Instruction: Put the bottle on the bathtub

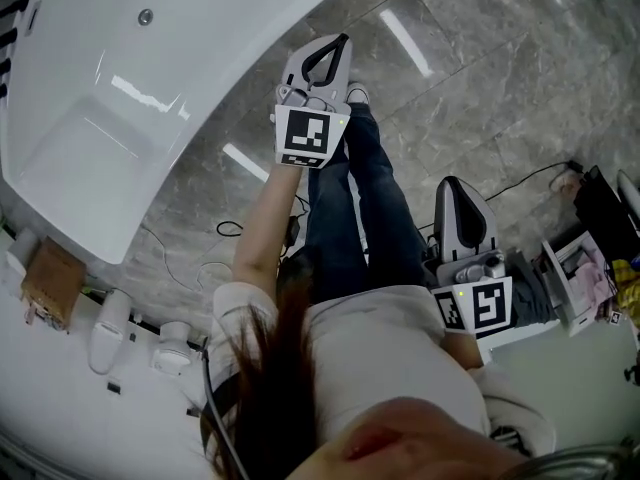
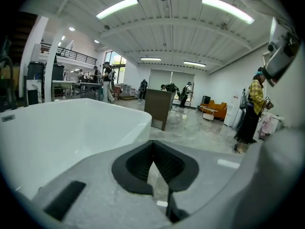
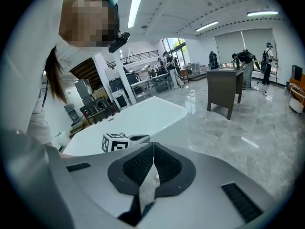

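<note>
The white bathtub (image 1: 90, 98) fills the upper left of the head view; its rim (image 2: 71, 123) lies just left of my left gripper, and it also shows in the right gripper view (image 3: 143, 116). I cannot make out any bottle. My left gripper (image 1: 340, 46) is held out over the grey floor beside the tub, its jaws closed tip to tip (image 2: 153, 144) with nothing between them. My right gripper (image 1: 452, 184) hangs lower at the person's right side, also shut and empty (image 3: 153, 146). From it the left gripper's marker cube (image 3: 116, 141) is visible.
Grey marble floor (image 1: 480, 78) spreads to the right of the tub. A brown box (image 1: 50, 280) and small white items (image 1: 110, 328) sit on a white ledge at lower left. Cables (image 1: 530, 178) and cluttered gear (image 1: 580, 268) lie at right. A dark counter (image 2: 157, 106) and several people stand far off.
</note>
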`<state>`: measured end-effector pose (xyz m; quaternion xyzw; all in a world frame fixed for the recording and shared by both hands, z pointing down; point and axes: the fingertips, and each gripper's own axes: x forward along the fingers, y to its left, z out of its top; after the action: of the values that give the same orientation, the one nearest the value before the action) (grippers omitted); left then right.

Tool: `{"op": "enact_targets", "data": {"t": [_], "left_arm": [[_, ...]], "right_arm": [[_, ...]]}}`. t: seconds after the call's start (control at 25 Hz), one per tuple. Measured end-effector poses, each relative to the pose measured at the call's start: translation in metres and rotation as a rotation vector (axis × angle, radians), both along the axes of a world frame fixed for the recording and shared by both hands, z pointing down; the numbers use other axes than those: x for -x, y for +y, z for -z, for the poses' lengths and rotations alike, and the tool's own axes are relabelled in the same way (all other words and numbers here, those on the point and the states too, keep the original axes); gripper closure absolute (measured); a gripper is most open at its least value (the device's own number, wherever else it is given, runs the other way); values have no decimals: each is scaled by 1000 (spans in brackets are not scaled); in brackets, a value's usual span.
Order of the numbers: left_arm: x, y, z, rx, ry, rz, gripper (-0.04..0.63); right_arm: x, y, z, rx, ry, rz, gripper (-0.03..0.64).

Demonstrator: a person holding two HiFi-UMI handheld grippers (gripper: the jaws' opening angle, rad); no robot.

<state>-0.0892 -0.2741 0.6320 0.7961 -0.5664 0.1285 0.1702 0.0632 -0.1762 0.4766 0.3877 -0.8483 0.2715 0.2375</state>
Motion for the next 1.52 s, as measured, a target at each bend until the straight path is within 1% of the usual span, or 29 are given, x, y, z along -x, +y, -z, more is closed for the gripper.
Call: {"op": "enact_targets", "data": {"t": [0.2,0.36,0.52,0.6,0.72,0.88,1.0,1.12,1.28,1.4,1.52], "left_arm": [[22,2,37,-47,17,64,581],[38,9,79,-86,30,114,581],[55,17,129,-134,31,157,581],[58,20,154,-163,23,161,581],[57,30,189,-191,16,147,581],[57,42,235,-228,29,154,581],[57,49,268,-268,45,169,581],[60,61,289,-287,42,190,581],[76,75,313,-312,37,257,581],[89,95,327,-309,46,294,581],[108,104,344,-320,47,341,581]], "right_arm": [[6,2,11,-30,5,40,603],[7,1,25,-66,34,68,603],[14,-2,53,-133,36,99,603],[14,-2,68,-163,31,107,603],[15,3,86,-173,33,115,603],[20,7,110,-155,5,122,603],[22,6,132,-177,-14,137,604],[21,6,146,-202,-23,144,603],[21,4,165,-242,-45,142,603],[22,15,177,-242,-41,134,603],[29,9,189,-253,-47,135,603]]}}
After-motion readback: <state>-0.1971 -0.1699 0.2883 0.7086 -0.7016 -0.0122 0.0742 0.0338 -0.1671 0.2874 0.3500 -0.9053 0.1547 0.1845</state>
